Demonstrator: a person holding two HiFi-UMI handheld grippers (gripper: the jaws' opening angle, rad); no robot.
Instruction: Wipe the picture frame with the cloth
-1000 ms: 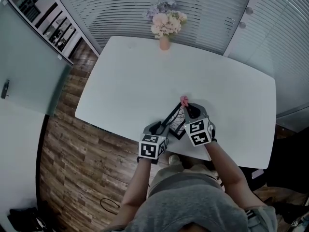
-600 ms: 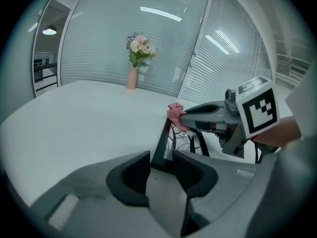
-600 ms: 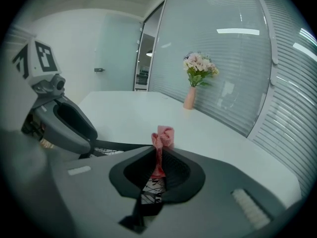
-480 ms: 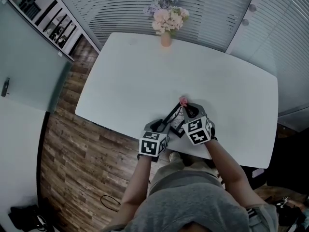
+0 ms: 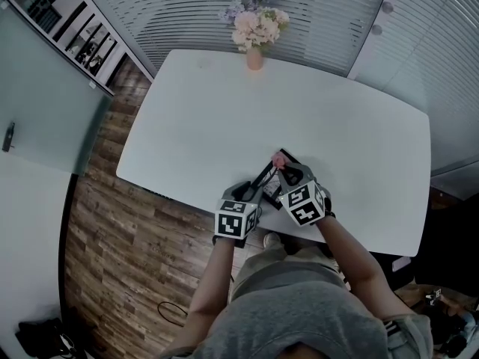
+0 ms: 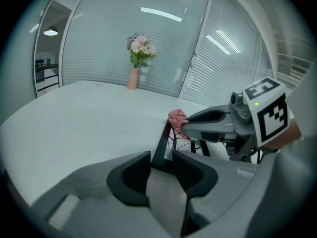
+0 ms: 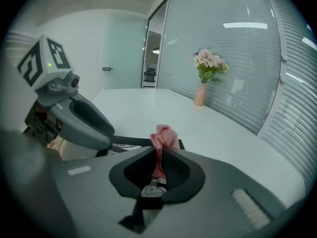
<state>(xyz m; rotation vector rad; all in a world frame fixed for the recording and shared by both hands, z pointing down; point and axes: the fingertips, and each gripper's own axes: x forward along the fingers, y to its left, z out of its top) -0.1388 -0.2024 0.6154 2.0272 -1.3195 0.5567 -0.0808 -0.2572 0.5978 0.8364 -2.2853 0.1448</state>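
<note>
A black picture frame [image 5: 268,178] stands tilted near the front edge of the white table [image 5: 224,118]. My left gripper [image 5: 253,194] is shut on its lower left edge; in the left gripper view the frame [image 6: 162,144] runs out from between the jaws. My right gripper [image 5: 283,167] is shut on a small pink cloth [image 5: 280,158], bunched at the fingertips and pressed against the frame's upper part. In the right gripper view the cloth [image 7: 162,138] hangs between the jaws over the frame [image 7: 133,143].
A pink vase of flowers [image 5: 255,30] stands at the table's far edge. Wooden floor [image 5: 112,230] lies to the left, glass walls with blinds behind. The person's torso is close against the table's near edge.
The right gripper with the cloth has slid slightly up and left along the frame. The left gripper keeps its hold on the frame, almost still.
</note>
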